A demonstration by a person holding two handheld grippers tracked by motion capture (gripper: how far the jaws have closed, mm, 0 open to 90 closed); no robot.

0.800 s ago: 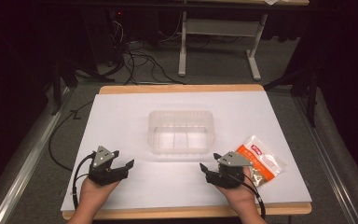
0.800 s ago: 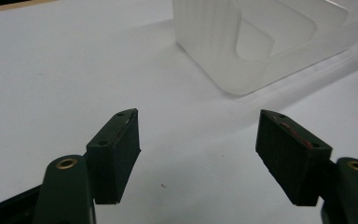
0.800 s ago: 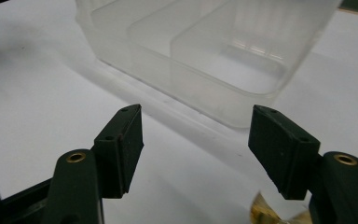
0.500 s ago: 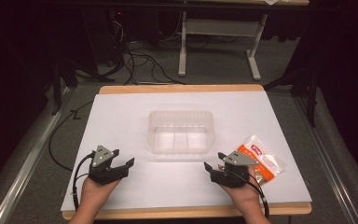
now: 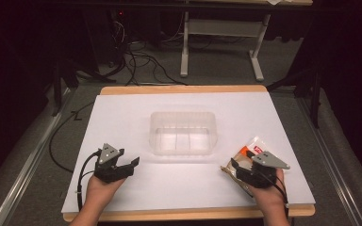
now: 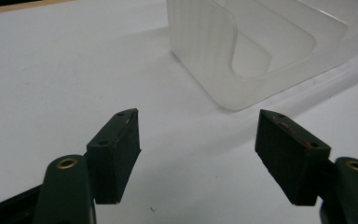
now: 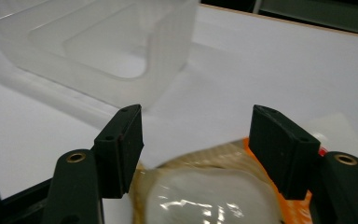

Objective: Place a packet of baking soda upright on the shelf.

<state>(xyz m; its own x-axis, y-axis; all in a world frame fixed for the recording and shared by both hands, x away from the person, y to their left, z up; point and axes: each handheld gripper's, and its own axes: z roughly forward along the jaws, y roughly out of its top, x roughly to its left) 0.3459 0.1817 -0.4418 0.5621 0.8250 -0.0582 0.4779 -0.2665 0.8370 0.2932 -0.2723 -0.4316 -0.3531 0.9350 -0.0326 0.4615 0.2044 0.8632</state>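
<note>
White covers the table [image 5: 122, 117], a board with a bare wooden edge showing front and back in the high view. A clear plastic tub [image 5: 183, 133] stands at its middle; the high view looks down into it and shows ridges across its floor, while the two gripper views show its ribbed corners and walls from low and near.

The left gripper [image 5: 131, 165] sits near the table's front left, well apart from the tub, its jaws spread wide over bare white surface, as the left gripper view [image 6: 198, 140] makes plain. Its cable loops off the table's left side.

The right gripper [image 5: 234, 165] is at the front right, over the near end of the packet [image 5: 250, 149], a clear crinkled bag with orange and red print. The high view shows the packet's far end sticking out beyond the gripper toward the right edge. The right gripper view [image 7: 196, 135] shows the jaws wide apart with the packet's [image 7: 214, 196] glossy bulge lying between and below them, not pinched.
</note>
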